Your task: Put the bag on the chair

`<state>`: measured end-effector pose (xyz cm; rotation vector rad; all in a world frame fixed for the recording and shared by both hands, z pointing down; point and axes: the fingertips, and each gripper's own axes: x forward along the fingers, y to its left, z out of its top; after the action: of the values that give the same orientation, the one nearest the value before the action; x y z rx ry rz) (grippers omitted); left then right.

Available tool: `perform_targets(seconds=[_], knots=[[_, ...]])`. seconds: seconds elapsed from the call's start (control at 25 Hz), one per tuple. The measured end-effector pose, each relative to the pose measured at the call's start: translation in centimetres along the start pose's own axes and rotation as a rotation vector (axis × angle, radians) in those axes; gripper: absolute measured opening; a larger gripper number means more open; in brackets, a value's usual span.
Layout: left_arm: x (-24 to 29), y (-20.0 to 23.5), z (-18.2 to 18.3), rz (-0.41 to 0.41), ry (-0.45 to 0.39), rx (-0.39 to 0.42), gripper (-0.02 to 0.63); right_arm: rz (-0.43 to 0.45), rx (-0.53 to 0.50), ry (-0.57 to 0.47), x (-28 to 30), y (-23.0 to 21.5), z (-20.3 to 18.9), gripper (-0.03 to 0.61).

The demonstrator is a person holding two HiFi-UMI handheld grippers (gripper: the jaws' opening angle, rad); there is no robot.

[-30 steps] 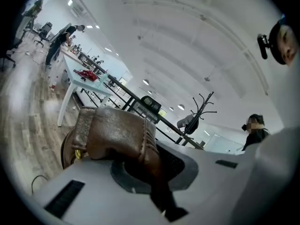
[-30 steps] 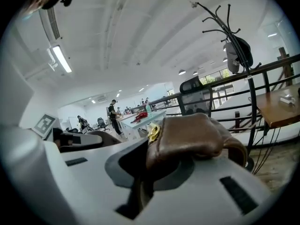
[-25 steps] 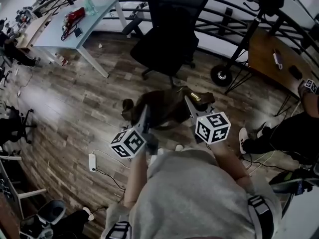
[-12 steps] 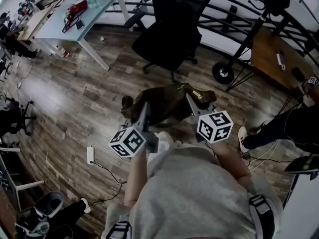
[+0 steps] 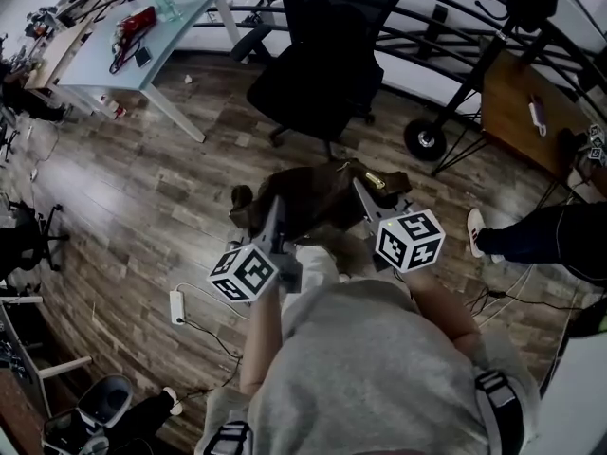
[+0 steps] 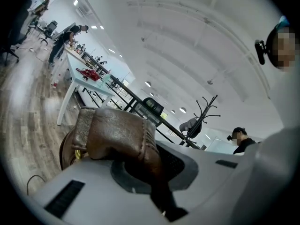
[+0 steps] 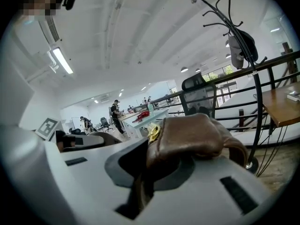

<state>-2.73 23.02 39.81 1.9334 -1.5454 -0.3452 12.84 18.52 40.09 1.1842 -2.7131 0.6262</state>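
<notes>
A brown leather bag [image 5: 313, 202] hangs above the wood floor between my two grippers. My left gripper [image 5: 276, 211] is shut on its left end, and in the left gripper view a fold of the bag's leather [image 6: 117, 135] is pinched in the left gripper [image 6: 152, 179]. My right gripper [image 5: 361, 193] is shut on the bag's right end by a brass fitting, where the bag's leather [image 7: 197, 137] bulges out of the right gripper [image 7: 140, 182]. The black office chair [image 5: 322, 74] stands just beyond the bag, seat facing me; the chair's back [image 7: 199, 95] shows behind the leather.
A white desk [image 5: 180, 17] with a red item stands at the back left. A railing runs behind the chair. A coat stand base with a wheel [image 5: 422, 142] and a wooden table [image 5: 531, 112] are at the right, with a person's leg [image 5: 541, 235] nearby. A power strip [image 5: 176, 308] lies on the floor.
Both grippers keep their hold on the bag, which stays just short of the chair. The person's leg and shoe at the right have shifted.
</notes>
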Motion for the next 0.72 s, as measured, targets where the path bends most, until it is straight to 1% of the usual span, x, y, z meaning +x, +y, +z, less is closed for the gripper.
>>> perform_targets(seconds=[0.36,0.72], knots=[[5.7,4.4,4.0,-0.022,0.029,-0.005,0.014,-0.049,0.008,-0.007,7.1,-1.3,1.9,0.023],[11.3,9.1,9.9,-0.058,0.061,0.024,0.014,-0.096,0.03,-0.027,15.2,-1.5,4.8,0.023]])
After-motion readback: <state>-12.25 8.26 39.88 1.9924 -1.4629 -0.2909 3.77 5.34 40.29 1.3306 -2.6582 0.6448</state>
